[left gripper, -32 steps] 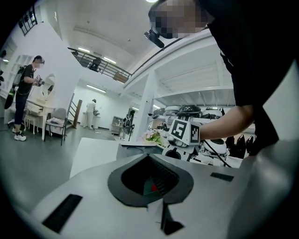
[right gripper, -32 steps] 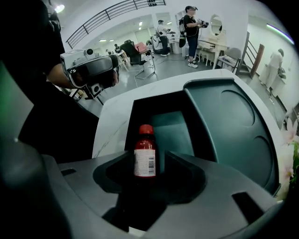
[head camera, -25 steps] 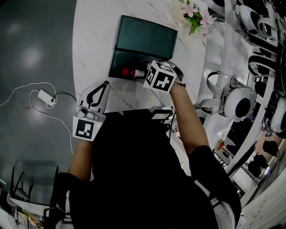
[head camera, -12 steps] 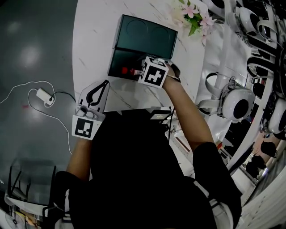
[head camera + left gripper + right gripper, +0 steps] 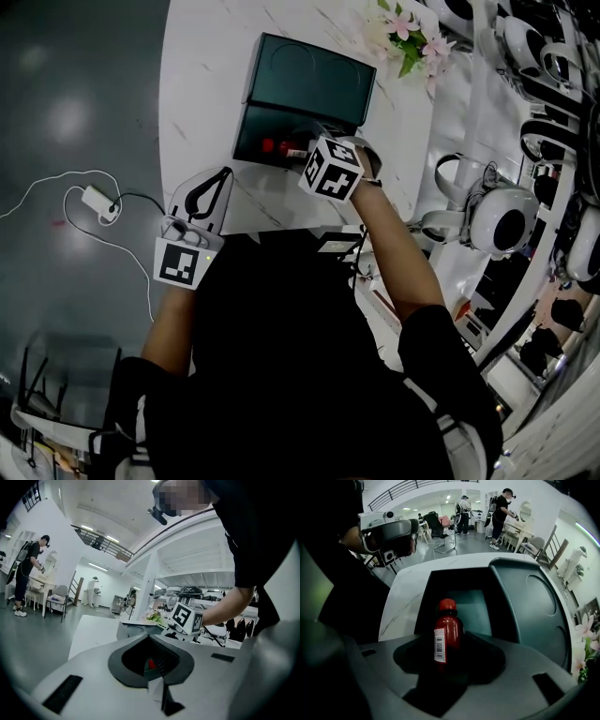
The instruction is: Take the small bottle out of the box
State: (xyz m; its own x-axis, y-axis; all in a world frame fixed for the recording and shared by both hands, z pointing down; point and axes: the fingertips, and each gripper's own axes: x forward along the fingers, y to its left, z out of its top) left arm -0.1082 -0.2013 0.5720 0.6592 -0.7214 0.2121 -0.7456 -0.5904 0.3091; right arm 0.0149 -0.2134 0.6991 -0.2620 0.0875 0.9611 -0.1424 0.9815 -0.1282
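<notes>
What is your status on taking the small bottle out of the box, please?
Left gripper shut, aside. Right gripper open over box, jaws just closing, small bottle between them. Nothing in the way.

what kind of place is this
Probably a robotics lab or demo hall: white robots stand in a row beside the table, people in the background wear backpacks, and a railed mezzanine runs overhead.
</notes>
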